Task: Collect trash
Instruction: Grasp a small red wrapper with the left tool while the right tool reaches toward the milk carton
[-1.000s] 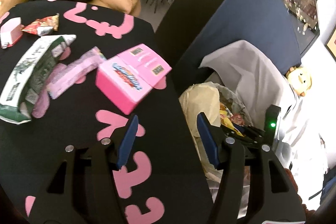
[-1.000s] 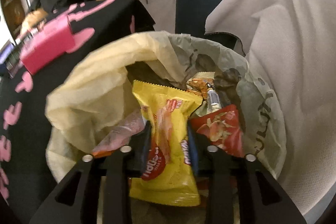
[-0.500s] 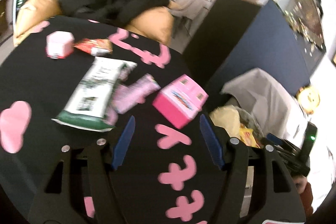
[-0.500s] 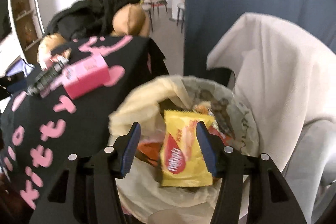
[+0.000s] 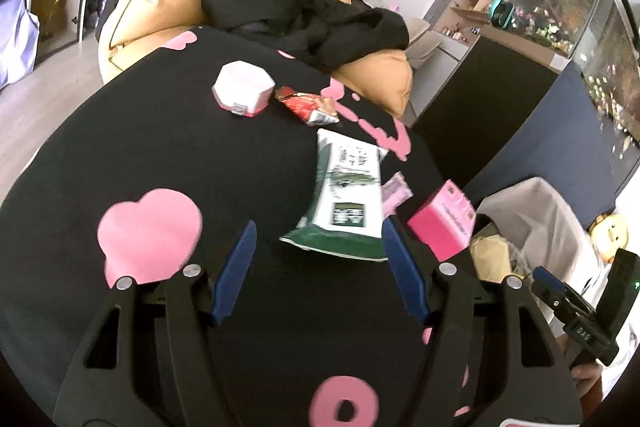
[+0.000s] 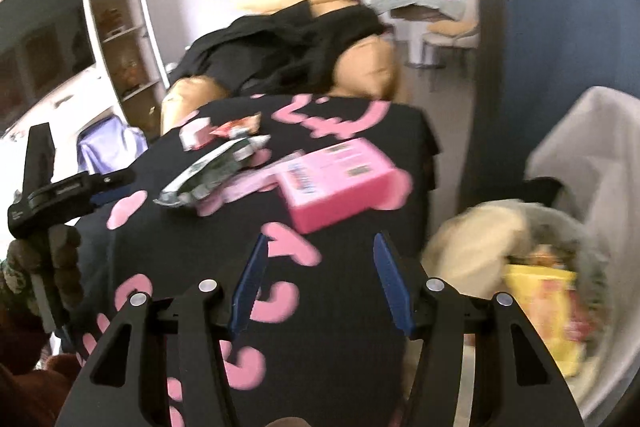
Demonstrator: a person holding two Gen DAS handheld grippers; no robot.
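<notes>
Both my grippers, left [image 5: 318, 267] and right [image 6: 318, 283], have just been spreading and now gape empty over the table [image 5: 160, 155]. Green packet [image 5: 346, 199] and pink box [image 6: 336, 179] lie ahead; the bin [image 6: 560, 227] stands beside the table.

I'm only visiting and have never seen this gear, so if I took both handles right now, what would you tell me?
Left claw: open, empty, over the table facing the green-and-white snack bag.
Right claw: jaws just opened, empty, near the pink box.
Done: the yellow snack packet lies in the lined trash bin beside the table.
Left on the black tablecloth: snack bag, pink box, pink wrapper, red wrapper, small pink-and-white box.
</notes>
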